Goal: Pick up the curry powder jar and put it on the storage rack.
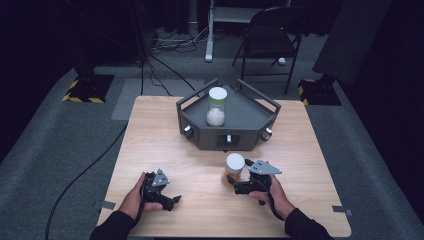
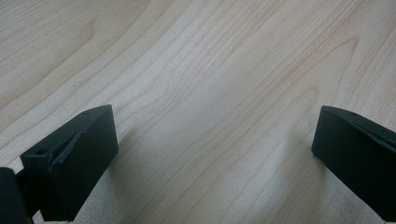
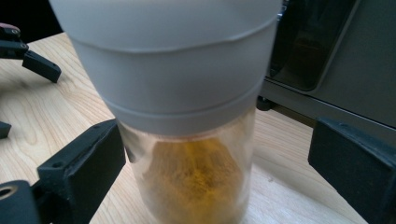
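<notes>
A clear jar of yellow powder (image 1: 234, 167) with a white cap stands upright on the wooden table (image 1: 165, 150), in front of the grey holder. My right gripper (image 1: 232, 181) reaches it from the right, jaws spread on either side of it. In the right gripper view the jar (image 3: 196, 182) stands between the jaws of that gripper (image 3: 215, 154): the left jaw is right at the glass, the right jaw stands clear of it. My left gripper (image 1: 172, 199) rests at the front left, open over bare wood (image 2: 215, 140).
A grey angular holder (image 1: 210, 137) sits at the back middle of the table. Inside it stands a second white-capped jar with white powder (image 1: 216, 106). Beyond the table are a folding chair (image 1: 270, 30) and cables on the floor (image 1: 165, 45).
</notes>
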### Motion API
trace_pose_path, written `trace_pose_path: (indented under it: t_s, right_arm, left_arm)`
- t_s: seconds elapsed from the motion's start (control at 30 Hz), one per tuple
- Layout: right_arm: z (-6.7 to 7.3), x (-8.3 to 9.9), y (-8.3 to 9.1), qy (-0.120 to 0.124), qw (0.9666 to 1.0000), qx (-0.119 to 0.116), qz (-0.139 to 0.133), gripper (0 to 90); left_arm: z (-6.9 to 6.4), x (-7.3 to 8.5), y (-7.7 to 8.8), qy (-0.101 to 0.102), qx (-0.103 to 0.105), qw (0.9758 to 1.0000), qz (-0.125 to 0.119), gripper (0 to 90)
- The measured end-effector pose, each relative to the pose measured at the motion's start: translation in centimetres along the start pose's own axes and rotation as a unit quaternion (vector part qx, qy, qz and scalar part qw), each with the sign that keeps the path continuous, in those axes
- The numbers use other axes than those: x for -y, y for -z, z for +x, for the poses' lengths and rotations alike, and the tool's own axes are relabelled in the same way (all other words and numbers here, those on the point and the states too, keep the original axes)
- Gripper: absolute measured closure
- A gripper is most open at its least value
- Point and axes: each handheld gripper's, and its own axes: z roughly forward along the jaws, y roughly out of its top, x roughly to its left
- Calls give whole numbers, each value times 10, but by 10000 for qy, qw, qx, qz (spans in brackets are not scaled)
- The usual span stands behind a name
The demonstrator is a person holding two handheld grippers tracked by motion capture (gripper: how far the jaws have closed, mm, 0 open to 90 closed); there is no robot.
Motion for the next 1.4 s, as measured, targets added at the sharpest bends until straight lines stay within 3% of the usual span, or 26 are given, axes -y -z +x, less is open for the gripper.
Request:
trace_pose_path:
  t_s: [0.27,0.47,0.6,1.03,1.4]
  right_arm:
    - [4,-2,-8,-60,9999,-12,-121,66]
    - [6,1,-11,-105,9996,12,-253,222]
    - [11,2,-10,14,9993,16,-379,335]
    - [17,0,-5,317,9980,178,-519,343]
    - [12,-6,8,278,9975,300,-582,343]
  left_arm:
    - [0,0,0,-9,6,10000,0,3]
    - [0,0,0,-13,8,10000,-4,3]
    - [0,0,0,-10,4,10000,1,3]
    - [0,0,0,-6,0,10000,-1,3]
    - [0,0,0,-8,0,10000,-1,3]
